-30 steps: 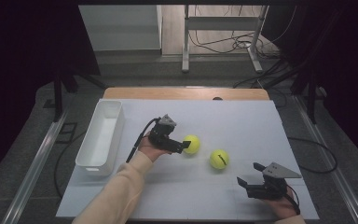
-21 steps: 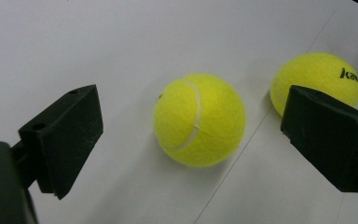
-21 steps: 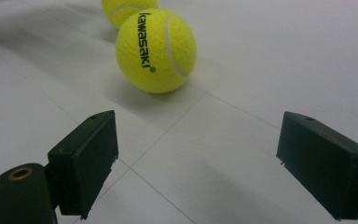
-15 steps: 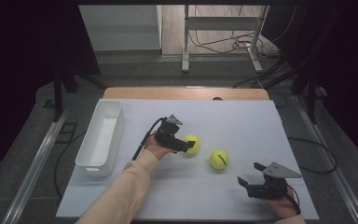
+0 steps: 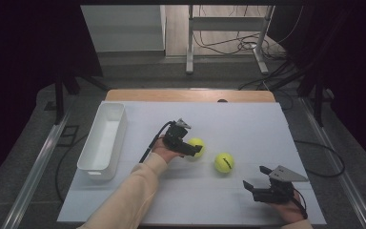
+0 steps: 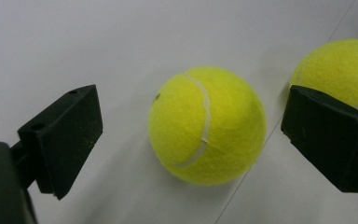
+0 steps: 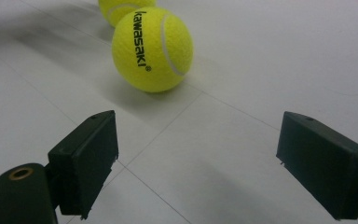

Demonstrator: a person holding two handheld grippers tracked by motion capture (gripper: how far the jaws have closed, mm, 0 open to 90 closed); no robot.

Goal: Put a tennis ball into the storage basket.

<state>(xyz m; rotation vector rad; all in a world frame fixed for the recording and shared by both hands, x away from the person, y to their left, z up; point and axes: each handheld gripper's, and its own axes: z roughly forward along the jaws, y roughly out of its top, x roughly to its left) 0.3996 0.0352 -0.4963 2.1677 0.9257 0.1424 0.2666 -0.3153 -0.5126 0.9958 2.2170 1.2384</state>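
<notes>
Two yellow tennis balls lie on the white table top (image 5: 248, 124). The left ball (image 5: 198, 145) (image 6: 207, 125) rests between the open jaws of my left gripper (image 5: 189, 149) (image 6: 191, 137), with a gap on both sides. The right ball (image 5: 224, 162) (image 7: 152, 49), printed "kawasaki", lies just beyond it and also peeks from behind a jaw (image 6: 340, 74). My right gripper (image 5: 254, 176) (image 7: 205, 158) hovers open near the front right edge, short of the printed ball, with nothing between its jaws. The left ball (image 7: 121, 9) sits behind the printed one in the right gripper view.
A white rectangular bin (image 5: 106, 143) stands along the table's left side, empty as far as I see. A cable (image 5: 152, 143) trails back from the left gripper. Bare table top spreads behind the balls and to their right.
My left gripper has slid a little to the right, bringing its jaws around the left ball. The right gripper and both balls stay where they were.
</notes>
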